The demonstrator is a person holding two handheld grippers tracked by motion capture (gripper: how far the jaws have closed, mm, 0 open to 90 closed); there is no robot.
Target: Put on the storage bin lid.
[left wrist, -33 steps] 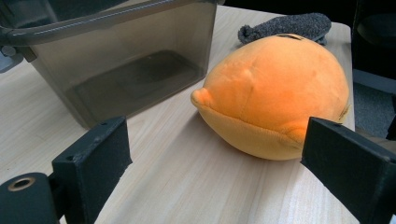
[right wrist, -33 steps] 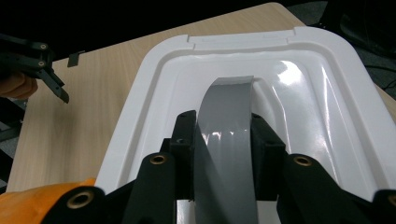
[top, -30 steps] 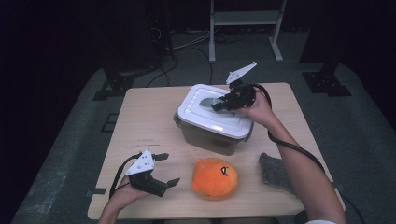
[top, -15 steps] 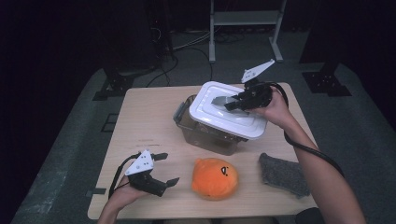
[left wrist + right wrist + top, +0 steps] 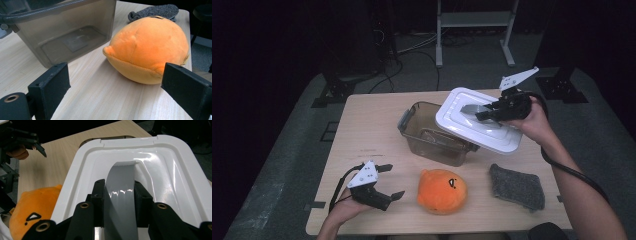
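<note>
**Lid lifted, box open**

Box (image 5: 437, 135) is the landmark, a clear tub standing mid-table with its mouth uncovered. Left of it and nearer the person, the left gripper (image 5: 384, 182) rests low at the table's (image 5: 362, 125) front edge, jaws spread and holding nothing; in the left gripper view they frame the toy (image 5: 147, 47) without touching it. The orange toy lies in front of the box, close to its near wall. Right of the toy, and front-right of the box, lies a grey cloth (image 5: 517, 186).

The lid (image 5: 477, 126) hangs tilted above the box's right rim, off the box. The right gripper (image 5: 486, 113) is clamped on its grey handle (image 5: 121, 195), jaws pressed against both sides of the strap.

Risks, as a judgement: the handle looks smooth and the lid hangs at an angle, so it could swing or slip in the jaws. Its low edge sits near the rim, and a dip could knock the box. Set down carelessly, it might land on the cloth.
</note>
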